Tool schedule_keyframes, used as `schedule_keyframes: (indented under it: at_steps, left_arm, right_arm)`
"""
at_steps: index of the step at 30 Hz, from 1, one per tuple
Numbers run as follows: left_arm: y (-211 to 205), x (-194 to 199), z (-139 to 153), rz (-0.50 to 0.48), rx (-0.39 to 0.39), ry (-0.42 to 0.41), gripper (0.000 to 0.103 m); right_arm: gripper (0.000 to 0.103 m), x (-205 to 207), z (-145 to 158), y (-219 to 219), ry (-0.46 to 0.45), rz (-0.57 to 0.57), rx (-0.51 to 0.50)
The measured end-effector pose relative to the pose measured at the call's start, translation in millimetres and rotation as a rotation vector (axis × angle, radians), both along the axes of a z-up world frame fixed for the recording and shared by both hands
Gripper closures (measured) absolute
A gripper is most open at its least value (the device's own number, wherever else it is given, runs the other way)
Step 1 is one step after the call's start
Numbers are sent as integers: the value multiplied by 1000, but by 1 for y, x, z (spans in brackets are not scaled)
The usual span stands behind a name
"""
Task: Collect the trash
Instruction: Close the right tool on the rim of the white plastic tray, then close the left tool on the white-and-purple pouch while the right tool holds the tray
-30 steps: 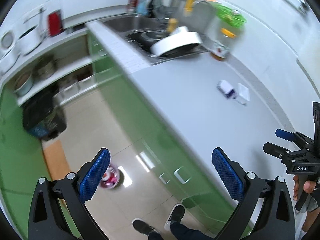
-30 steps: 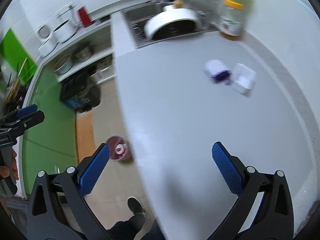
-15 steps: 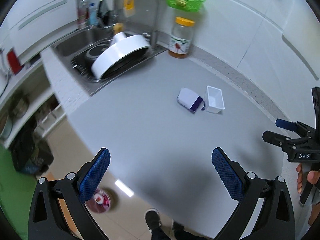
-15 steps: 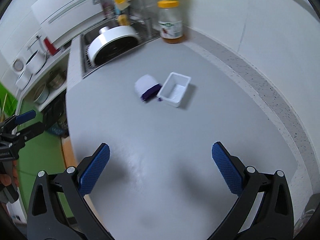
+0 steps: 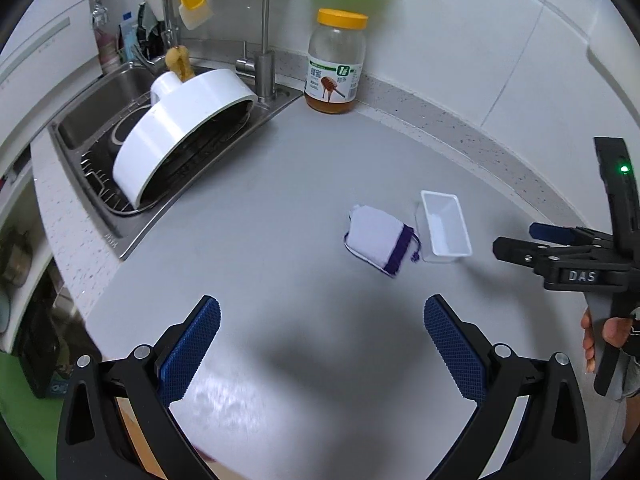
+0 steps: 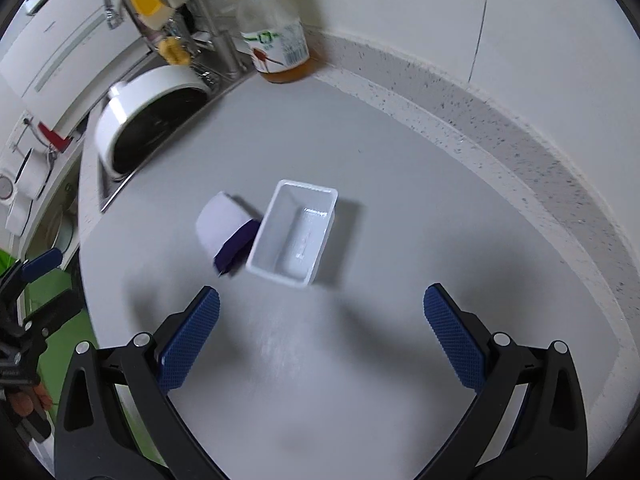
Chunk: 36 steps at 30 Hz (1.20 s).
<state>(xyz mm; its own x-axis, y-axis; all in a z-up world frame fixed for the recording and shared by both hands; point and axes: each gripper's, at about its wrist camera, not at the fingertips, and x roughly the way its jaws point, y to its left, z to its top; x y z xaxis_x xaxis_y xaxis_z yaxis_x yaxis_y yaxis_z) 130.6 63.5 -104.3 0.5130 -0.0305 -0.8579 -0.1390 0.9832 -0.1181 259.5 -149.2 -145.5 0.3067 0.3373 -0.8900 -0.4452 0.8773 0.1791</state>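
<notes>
Right wrist view: white rectangular plastic tray [image 6: 294, 232] lay frame centre, just above the wide-open, empty right gripper [image 6: 320, 334], long axis running top-to-bottom, slightly tilted. Left gripper [image 5: 322, 346], likewise spread and empty, sat farther off.

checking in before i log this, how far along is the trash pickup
Nothing looks collected yet. The white rectangular plastic tray and the white pouch with a purple band beside it both lie on the grey countertop. In hand: nothing; the left tool and right tool are open and empty above the counter. Left: picking up both pieces.
</notes>
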Motion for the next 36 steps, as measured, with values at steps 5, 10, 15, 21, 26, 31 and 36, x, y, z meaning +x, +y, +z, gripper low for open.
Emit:
schedule_keyframes:
  at_steps: [5, 10, 15, 21, 26, 31, 36]
  left_arm:
    - [6, 16, -14, 8, -16, 19, 5]
    - [8, 27, -23, 6, -14, 37, 5]
    - [9, 34, -27, -2, -21, 42, 5]
    - [6, 42, -30, -24, -27, 48, 5]
    - [-3, 50, -33, -56, -31, 54, 5]
    - [-11, 62, -42, -89, -31, 63, 5]
    - [-21, 80, -60, -119, -25, 85, 5]
  right_arm:
    - [8, 21, -23, 10, 34, -16, -1]
    - [32, 33, -39, 15, 70, -23, 8]
    - [64, 38, -48, 18, 100, -10, 19]
    - [101, 39, -43, 18, 95, -1, 29]
    - [101, 38, -23, 10, 62, -7, 46]
    - [101, 37, -10, -1, 56, -18, 51]
    - [101, 33, -9, -14, 58, -36, 53]
